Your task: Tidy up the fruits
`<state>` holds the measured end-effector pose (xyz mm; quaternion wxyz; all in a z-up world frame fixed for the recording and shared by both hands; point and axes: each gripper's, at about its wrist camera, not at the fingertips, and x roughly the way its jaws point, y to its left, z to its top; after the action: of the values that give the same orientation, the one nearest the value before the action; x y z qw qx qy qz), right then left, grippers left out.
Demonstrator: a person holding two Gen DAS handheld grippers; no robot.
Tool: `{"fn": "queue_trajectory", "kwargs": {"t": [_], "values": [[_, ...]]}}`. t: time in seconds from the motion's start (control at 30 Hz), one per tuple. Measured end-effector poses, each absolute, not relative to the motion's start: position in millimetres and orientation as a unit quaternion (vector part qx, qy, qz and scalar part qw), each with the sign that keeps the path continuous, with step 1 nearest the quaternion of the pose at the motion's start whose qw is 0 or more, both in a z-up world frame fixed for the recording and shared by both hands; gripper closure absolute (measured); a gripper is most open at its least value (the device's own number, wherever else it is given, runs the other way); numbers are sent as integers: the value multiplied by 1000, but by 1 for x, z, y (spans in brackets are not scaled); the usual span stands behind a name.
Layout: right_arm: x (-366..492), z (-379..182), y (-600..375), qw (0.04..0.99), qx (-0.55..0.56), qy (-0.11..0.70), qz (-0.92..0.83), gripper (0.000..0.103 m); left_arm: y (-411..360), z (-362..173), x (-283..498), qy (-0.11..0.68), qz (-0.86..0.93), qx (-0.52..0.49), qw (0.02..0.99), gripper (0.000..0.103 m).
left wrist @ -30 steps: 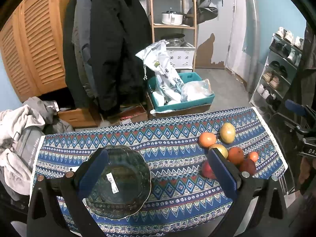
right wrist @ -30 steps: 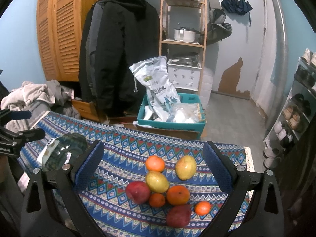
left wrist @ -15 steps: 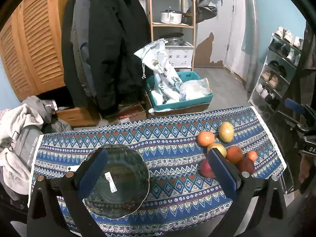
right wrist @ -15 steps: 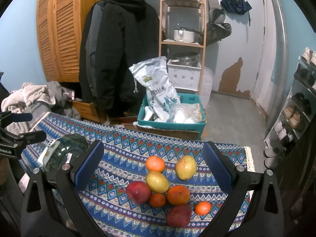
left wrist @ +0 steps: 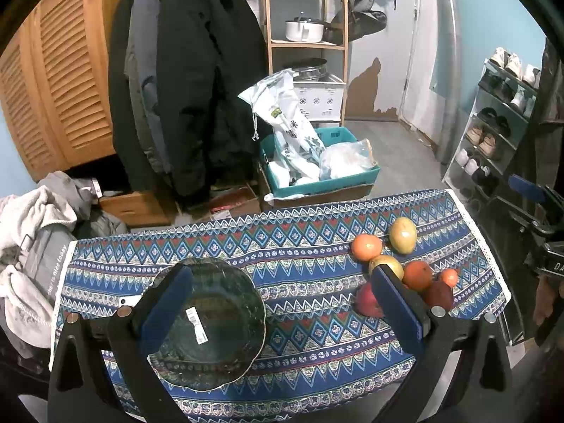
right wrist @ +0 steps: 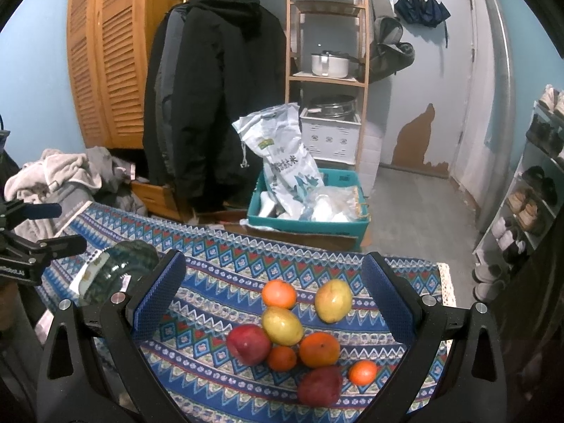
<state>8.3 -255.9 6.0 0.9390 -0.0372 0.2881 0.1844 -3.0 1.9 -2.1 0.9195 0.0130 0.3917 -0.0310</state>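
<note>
A dark glass bowl (left wrist: 208, 324) with a white label sits empty on the left of the patterned table; it also shows in the right wrist view (right wrist: 116, 271). Several fruits lie in a cluster on the right: a yellow mango (right wrist: 333, 300), an orange (right wrist: 279, 293), a yellow fruit (right wrist: 282, 325), a red apple (right wrist: 248, 343), a big orange (right wrist: 319, 349) and a dark red fruit (right wrist: 319, 386). My left gripper (left wrist: 278, 310) is open, above the table between bowl and fruits. My right gripper (right wrist: 273, 299) is open, above the fruit cluster (left wrist: 402, 264).
The table is covered with a blue patterned cloth (left wrist: 303, 246). Behind its far edge stand a teal crate with bags (left wrist: 317, 169), hanging coats (left wrist: 190, 98) and a wooden shelf (left wrist: 306, 35). A pile of clothes (left wrist: 31, 232) lies left, a shoe rack (left wrist: 500, 123) right.
The left gripper has drawn back and up slightly, so bowl and fruits sit a little higher in its view. The right gripper has barely moved. Both stay open.
</note>
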Motion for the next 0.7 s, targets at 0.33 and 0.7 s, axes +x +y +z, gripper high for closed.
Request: {"fn": "queue_trajectory", "kwargs": {"t": [0.33,0.7], "values": [[7,6,-258,938,-36,293,182,3,-1,-2,-3,391,-33,15,920,1],[10,4,-266,936,-36,300,179,3,-14,-2,0,393,-44,17,918,1]]}}
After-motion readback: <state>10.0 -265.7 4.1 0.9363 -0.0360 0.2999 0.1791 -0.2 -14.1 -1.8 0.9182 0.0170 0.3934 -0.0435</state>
